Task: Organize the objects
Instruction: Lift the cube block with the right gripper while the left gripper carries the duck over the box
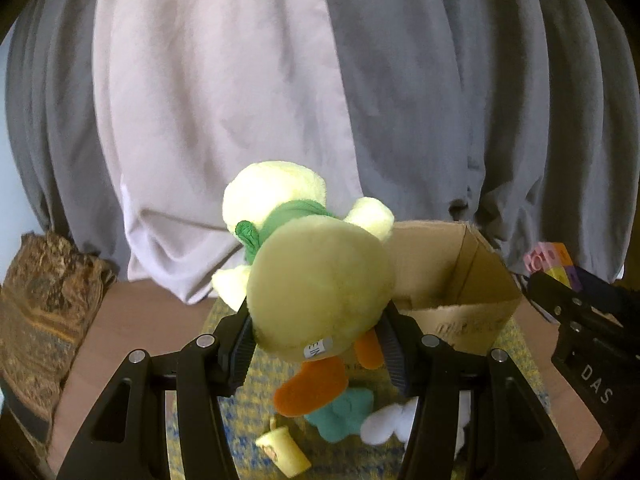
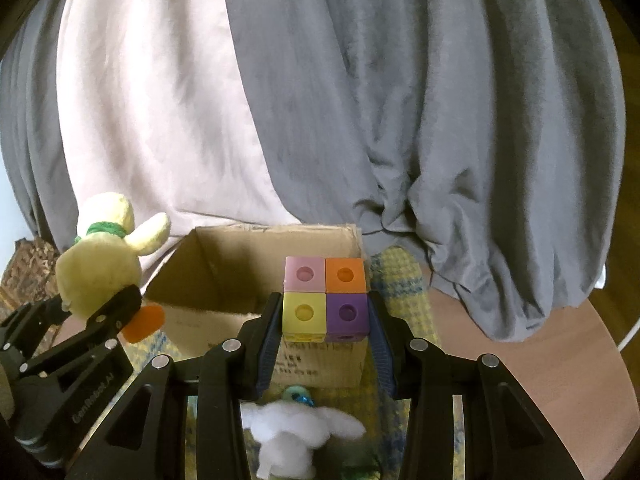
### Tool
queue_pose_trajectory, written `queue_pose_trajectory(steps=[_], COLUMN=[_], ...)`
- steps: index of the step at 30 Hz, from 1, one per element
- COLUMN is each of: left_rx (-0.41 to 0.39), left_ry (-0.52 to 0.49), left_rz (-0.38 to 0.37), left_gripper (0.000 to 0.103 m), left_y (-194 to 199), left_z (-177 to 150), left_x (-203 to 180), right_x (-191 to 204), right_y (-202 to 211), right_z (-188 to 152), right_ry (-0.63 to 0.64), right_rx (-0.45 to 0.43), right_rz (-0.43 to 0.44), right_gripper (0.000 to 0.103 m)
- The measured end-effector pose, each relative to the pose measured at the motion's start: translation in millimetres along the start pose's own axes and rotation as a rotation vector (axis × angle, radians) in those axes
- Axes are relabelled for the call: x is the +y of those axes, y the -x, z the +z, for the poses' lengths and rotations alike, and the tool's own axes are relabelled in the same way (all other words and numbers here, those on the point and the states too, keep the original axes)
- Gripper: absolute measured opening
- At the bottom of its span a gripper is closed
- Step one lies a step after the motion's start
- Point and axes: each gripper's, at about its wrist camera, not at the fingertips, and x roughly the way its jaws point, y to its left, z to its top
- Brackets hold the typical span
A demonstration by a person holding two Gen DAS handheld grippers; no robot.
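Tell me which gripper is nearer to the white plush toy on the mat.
Right. The right gripper hangs almost directly above the white plush toy; the left gripper, holding the yellow duck plush, is further to its side.

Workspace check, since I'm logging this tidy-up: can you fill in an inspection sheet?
Surface: brown table, yellow-blue mat on it.
Job's things: open cardboard box; yellow plush duck; coloured block cube.
Clutter: white plush, teal plush, small yellow cup lying on the mat.
Grippers: left gripper clamps the duck; right gripper clamps the cube.
Cables: nothing seen.
Surroundings: grey and pale drapes.
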Motion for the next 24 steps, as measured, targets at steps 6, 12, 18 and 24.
queue_pose_trajectory(steps=[6,12,18,24], left_rx=[0.001,0.052,0.094,0.123], left_ry=[-0.02,-0.015,-0.008,-0.019], left_rz=[0.001,-0.031,-0.055,-0.082], left_gripper=[0.054,0.055,0.055,0.055], left_y=[-16.1,-39.1,-57.6,-69.8], left_z=[15.0,23.1,25.6,26.4], left_x=[-5.7,-5.1,-0.9,-3.7], right_x=[2.2,-4.9,-9.3,-8.6], right_y=[-16.9,-40.6,-66.4,-84.6], right_z=[14.8,29.9,41.1,41.3], right_ry=[0.014,0.016,0.012,0.0], right_rx=[0.009,0.043,0.095,0.15], right_rz=[-0.011,-0.007,0.009,0.032], right_gripper=[0.041,0.041,0.041,0.041])
